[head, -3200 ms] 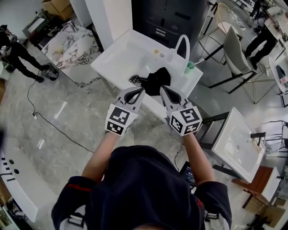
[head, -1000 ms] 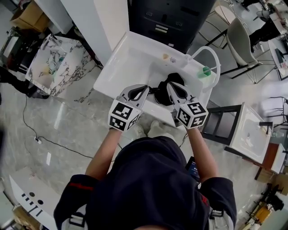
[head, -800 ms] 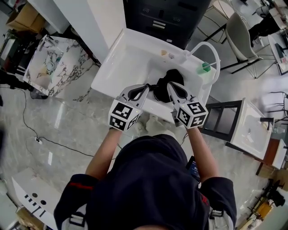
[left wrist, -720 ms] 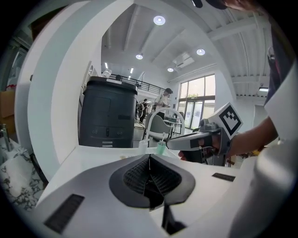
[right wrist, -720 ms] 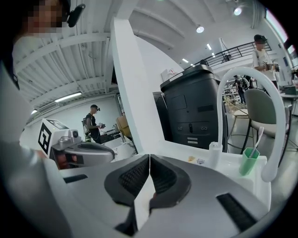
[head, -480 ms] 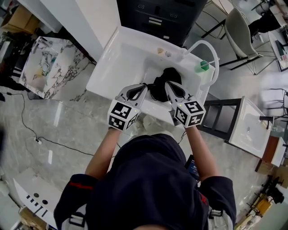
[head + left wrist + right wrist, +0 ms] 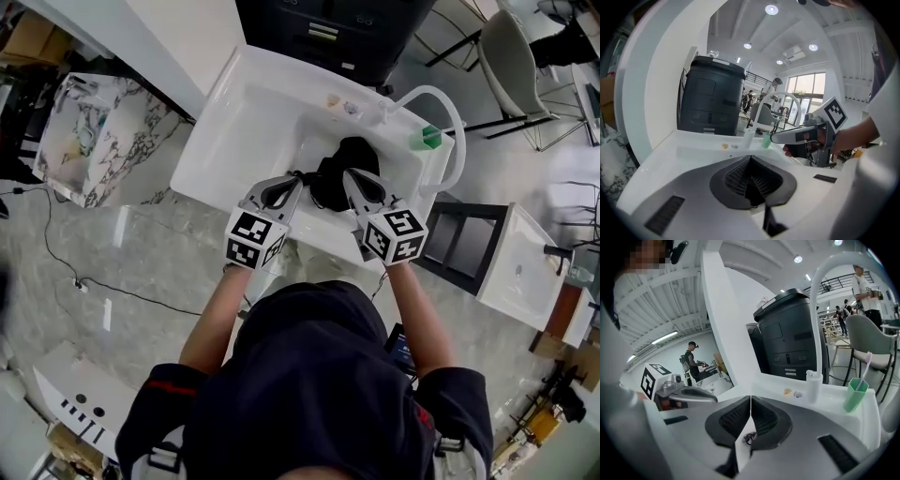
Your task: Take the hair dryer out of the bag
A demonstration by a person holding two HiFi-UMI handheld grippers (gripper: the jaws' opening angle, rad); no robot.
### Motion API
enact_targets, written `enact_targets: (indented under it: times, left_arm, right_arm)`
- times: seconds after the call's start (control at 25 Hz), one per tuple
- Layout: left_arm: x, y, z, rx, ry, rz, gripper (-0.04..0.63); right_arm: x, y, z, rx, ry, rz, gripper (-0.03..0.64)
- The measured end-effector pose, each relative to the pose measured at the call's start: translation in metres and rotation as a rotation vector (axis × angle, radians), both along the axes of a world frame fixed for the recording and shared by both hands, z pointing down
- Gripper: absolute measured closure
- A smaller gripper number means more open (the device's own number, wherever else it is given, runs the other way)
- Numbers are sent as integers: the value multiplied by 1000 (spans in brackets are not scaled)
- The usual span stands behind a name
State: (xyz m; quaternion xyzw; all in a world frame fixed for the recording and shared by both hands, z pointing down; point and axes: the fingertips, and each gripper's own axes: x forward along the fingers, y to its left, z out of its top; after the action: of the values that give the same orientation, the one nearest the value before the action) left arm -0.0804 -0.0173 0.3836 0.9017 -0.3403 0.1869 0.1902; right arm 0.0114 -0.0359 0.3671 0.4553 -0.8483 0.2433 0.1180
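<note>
- Hair dryer: in the head view it can't be told apart from the black bag (image 7: 337,169), a dark crumpled heap lying in the basin of the white sink (image 7: 239,122). A thin dark cord (image 7: 298,174) shows at the bag's left edge.
- In the same view, the left gripper (image 7: 296,181) and right gripper (image 7: 347,177) point over the sink's near rim, one tip on each side of the bag. Whether either touches it is unclear. A green cup (image 7: 429,137) stands by the arched white faucet (image 7: 457,131).
- Left gripper view: the jaws of the left gripper (image 7: 751,161) are pressed together with nothing between them. The right gripper (image 7: 776,137) reaches in from the right, and the dark cabinet (image 7: 712,98) stands behind the sink.
- Right gripper view: the right gripper (image 7: 750,401) also has its jaws closed on nothing. A small dark loop (image 7: 749,438), possibly the cord, shows just below them. The green cup (image 7: 855,394) sits on the right.
</note>
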Motion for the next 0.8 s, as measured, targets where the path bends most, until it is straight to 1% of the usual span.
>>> enact_targets:
  times: [0.08,0.4,0.6,0.8]
  left_arm:
    - [3,0,10,-21,2,-1,580]
    - [12,3,44,-96,-5,33,580]
    - [20,5,64,-120,-35,71,580]
    - [30,9,84,-116,-97,127,580]
  right_arm:
    - [3,0,8,-19,-4,-4,583]
    - [6,0,42,-83,33,-7,583]
    - [5,-2,61,-104,67,-24,583]
    - [10,0,84,-151,91,-31,583]
